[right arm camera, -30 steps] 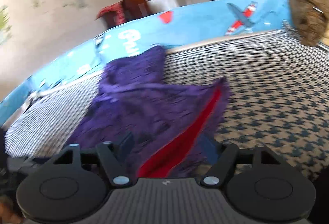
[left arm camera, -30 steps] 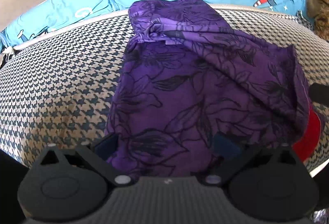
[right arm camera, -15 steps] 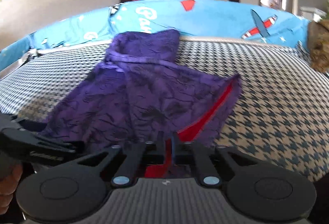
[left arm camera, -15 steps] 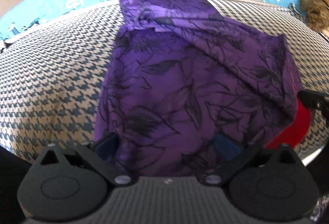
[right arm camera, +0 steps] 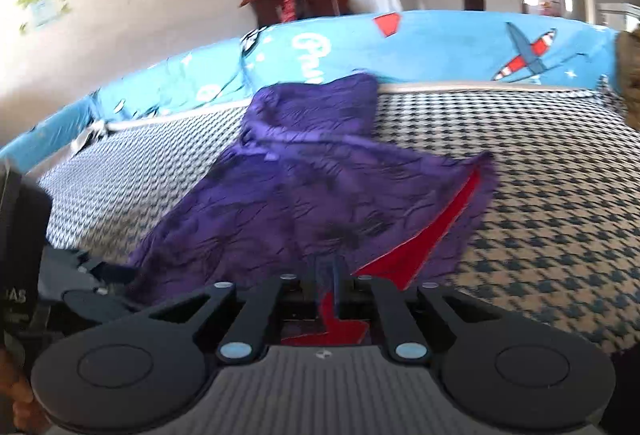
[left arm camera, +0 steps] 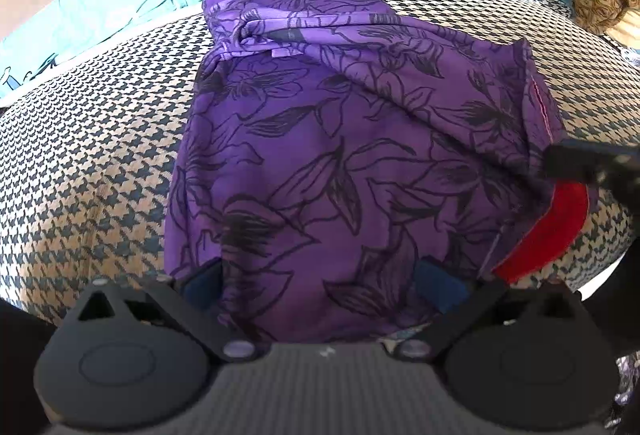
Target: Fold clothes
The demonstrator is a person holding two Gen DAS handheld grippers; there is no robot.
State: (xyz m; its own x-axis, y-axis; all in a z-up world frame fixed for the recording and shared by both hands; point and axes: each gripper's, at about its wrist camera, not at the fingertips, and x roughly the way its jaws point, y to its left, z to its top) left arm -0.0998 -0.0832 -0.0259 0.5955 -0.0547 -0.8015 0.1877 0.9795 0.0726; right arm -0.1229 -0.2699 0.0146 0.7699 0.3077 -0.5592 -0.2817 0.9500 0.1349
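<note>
Your right hand-held gripper [right arm camera: 328, 285] pinches the purple garment [right arm camera: 304, 195]'s near hem for folding (your left hand-held gripper [left arm camera: 320, 279] gapes, cloth between its fingers).

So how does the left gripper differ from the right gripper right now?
The left gripper stands open, its fingers wide apart with the purple garment between them; the right gripper is shut on the garment's near edge, where the red lining shows. Both work the same garment on the houndstooth cover.
</note>
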